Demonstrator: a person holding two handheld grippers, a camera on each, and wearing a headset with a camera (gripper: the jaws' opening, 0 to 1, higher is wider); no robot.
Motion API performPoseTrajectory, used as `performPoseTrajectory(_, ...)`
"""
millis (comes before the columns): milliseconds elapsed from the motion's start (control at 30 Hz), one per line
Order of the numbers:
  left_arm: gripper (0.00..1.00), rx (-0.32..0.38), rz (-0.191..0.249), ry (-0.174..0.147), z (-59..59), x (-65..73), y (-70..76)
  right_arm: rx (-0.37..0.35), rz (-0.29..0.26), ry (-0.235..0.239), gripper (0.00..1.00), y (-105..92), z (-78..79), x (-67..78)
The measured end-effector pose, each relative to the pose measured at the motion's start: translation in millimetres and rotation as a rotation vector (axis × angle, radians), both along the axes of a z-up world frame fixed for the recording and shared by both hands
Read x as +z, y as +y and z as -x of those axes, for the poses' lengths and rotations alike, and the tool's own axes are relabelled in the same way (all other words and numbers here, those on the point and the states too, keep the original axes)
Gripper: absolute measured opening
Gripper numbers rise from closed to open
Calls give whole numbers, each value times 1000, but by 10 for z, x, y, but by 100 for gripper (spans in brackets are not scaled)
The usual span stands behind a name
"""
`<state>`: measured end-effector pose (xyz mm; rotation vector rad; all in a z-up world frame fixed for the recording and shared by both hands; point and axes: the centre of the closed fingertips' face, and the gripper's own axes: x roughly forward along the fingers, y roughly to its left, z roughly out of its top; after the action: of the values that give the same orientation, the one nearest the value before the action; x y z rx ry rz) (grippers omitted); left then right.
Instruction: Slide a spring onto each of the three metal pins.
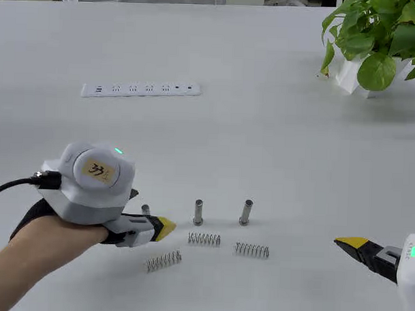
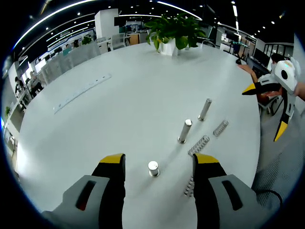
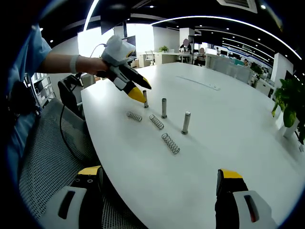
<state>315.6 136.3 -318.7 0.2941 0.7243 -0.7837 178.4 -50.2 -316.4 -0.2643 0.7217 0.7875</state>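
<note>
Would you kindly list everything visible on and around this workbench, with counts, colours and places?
silver metal pins: three, silver, upright in a row near the table's front edge; the leftmost lies in line between the left gripper's jaws
steel coil springs: three, grey, lying flat just in front of the pins, none on a pin
white power strip: one, white, flat, further back on the left
green potted plant: one, green leaves in a white pot, far right corner
white table: one, white, under everything
left gripper: one, grey with yellow tips, jaws open
right gripper: one, same colours, jaws open, holding nothing
hand: one, holding the left gripper
</note>
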Motion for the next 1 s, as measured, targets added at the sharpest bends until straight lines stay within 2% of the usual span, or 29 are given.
performPoseTrajectory(167,79,-15,35,-15,15,14,-22,0,2,1,99,-7,3,-1)
performPoseTrajectory(267,90,-29,36,-25,34,13,-17,1,4,-1,99,-8,1,2)
performPoseTrajectory(367,99,-31,42,-22,56,10,-12,3,5,-1,99,-5,2,3)
performPoseTrajectory(400,99,-37,39,-35,47,18,-3,4,5,-1,99,-2,3,3)
performPoseTrajectory(500,99,-37,38,-20,88,7,10,5,5,-1,99,-1,-3,4)
performPoseTrajectory(633,99,-54,56,-52,121,55,15,5,5,-3,99,-9,-11,9)
performPoseTrajectory(667,99,-61,77,-58,137,80,1,5,6,-4,99,-13,-14,10)
performPoseTrajectory(767,99,-69,91,-69,162,88,27,7,9,-5,99,-19,-17,13)
performPoseTrajectory(933,99,-71,108,-69,231,92,84,10,13,-3,99,-26,-20,8)
performPoseTrajectory(1000,99,-75,119,-83,261,114,90,12,14,-4,99,-26,-22,7)
